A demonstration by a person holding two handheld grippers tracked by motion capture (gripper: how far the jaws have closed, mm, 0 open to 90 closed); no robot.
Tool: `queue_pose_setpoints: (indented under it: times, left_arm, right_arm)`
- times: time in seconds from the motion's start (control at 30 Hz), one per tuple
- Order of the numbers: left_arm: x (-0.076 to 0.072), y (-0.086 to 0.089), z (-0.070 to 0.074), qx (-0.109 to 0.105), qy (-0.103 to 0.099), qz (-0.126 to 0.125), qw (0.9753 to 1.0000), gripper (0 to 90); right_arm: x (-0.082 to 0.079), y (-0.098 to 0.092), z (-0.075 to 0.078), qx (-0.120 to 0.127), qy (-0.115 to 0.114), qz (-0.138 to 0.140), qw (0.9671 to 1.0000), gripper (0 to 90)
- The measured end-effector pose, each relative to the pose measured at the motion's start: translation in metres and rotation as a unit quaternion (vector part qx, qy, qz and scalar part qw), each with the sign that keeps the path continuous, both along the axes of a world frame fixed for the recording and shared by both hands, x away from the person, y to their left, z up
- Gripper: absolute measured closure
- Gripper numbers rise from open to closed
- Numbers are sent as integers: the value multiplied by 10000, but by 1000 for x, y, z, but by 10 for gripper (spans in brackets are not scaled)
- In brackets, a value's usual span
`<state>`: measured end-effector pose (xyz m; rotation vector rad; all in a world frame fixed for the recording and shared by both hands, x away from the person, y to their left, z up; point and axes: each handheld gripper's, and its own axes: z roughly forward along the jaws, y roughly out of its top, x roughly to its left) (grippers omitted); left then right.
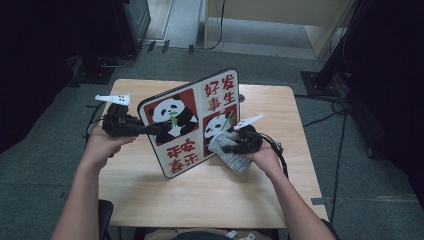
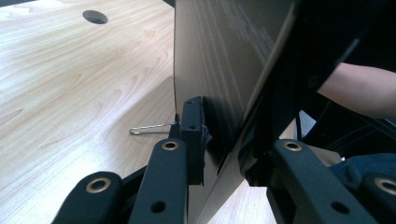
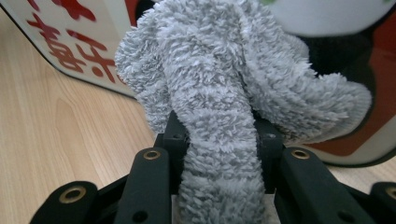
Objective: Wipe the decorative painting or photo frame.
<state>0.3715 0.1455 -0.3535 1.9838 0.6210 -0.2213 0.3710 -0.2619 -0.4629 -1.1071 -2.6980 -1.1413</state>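
A panda board (image 1: pixel 192 122) stands tilted on its lower edge on the table (image 1: pixel 210 185), its left edge clamped by the left gripper (image 1: pixel 152 129). The right gripper (image 1: pixel 226 145) pinches a grey cloth (image 1: pixel 227 150) (fluffy, bunched) against the board's front.

pale wood-grain table (image 1: pixel 210 195), smooth and matt; glossy printed panda board (image 1: pixel 192 120); fluffy grey cloth (image 3: pixel 224 93); matt black plastic jaws.
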Motion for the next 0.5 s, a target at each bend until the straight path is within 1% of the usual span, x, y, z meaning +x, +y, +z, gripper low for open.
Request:
queue_pose_setpoints:
  times: [0.27,0.5]
  left_arm:
    - [-1,0,0,-4,-2,-3,10000,745]
    - [-1,0,0,-9,-10,0,10000,744]
  right_arm:
    - [0,0,-7,-77,55,20,10000,669]
    - [0,1,-6,-112,109,32,9999,671]
